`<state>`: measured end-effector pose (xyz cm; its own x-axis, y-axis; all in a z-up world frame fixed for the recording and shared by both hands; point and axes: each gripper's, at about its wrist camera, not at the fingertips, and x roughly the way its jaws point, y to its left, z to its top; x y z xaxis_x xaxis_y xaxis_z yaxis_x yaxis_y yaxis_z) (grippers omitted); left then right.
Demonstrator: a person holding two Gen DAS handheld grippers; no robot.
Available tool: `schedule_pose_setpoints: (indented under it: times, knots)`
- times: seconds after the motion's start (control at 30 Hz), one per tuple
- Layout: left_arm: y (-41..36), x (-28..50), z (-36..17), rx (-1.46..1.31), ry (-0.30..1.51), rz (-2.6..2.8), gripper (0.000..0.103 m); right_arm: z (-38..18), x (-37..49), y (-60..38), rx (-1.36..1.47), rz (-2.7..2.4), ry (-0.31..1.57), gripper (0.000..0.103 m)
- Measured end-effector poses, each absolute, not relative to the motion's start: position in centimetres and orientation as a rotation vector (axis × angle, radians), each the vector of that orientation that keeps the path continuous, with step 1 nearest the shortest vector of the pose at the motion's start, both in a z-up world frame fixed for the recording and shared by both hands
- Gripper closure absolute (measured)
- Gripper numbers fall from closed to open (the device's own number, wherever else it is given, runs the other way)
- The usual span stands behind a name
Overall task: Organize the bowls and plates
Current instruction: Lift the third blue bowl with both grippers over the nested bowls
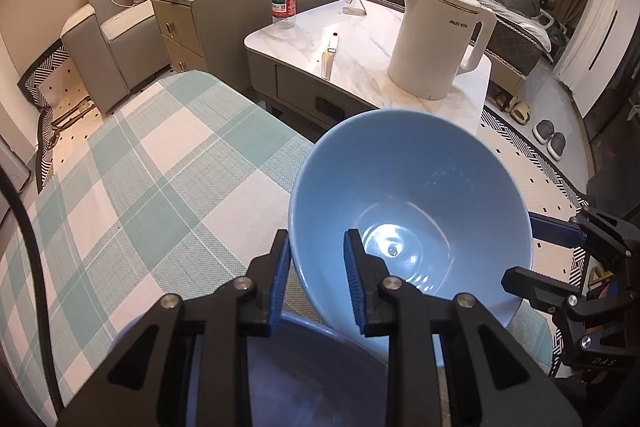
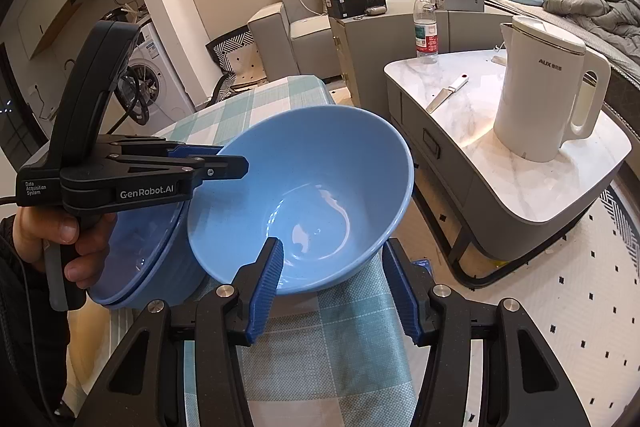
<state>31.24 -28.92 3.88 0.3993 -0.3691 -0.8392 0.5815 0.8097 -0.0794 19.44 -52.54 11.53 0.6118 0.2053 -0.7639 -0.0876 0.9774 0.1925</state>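
Observation:
A light blue bowl (image 1: 412,195) (image 2: 312,195) is tilted above the checked tablecloth (image 1: 140,167), leaning against a darker blue ribbed bowl (image 2: 140,267) (image 1: 304,367) beside it. My left gripper (image 1: 316,279) (image 2: 236,163) is shut on the light bowl's left rim, one finger inside and one outside. My right gripper (image 2: 336,287) (image 1: 520,250) straddles the opposite rim with a wide gap between its pads, so it is open. One of its fingers (image 2: 268,279) reaches inside the bowl; the other stays outside.
A marble coffee table (image 2: 480,115) stands just beyond the cloth, bearing a white kettle (image 2: 544,99), a water bottle (image 2: 426,27) and a knife (image 2: 444,95). A hand (image 2: 60,227) holds the left gripper's handle. The cloth's edge drops off right under the bowl.

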Motion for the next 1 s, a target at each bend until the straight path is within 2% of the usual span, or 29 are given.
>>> schedule_pose_setpoints:
  times: [0.8, 1.0]
  knots:
    - [-29.3, 30.1, 5.3, 0.184, 0.953, -0.708, 0.078, 13.2, 18.2, -52.6, 0.132, 0.177, 0.841, 0.050]
    - [-30.2, 30.0, 4.9, 0.260, 0.953, -0.637, 0.078, 13.0, 18.2, -51.6, 0.074, 0.163, 0.851, 0.050]
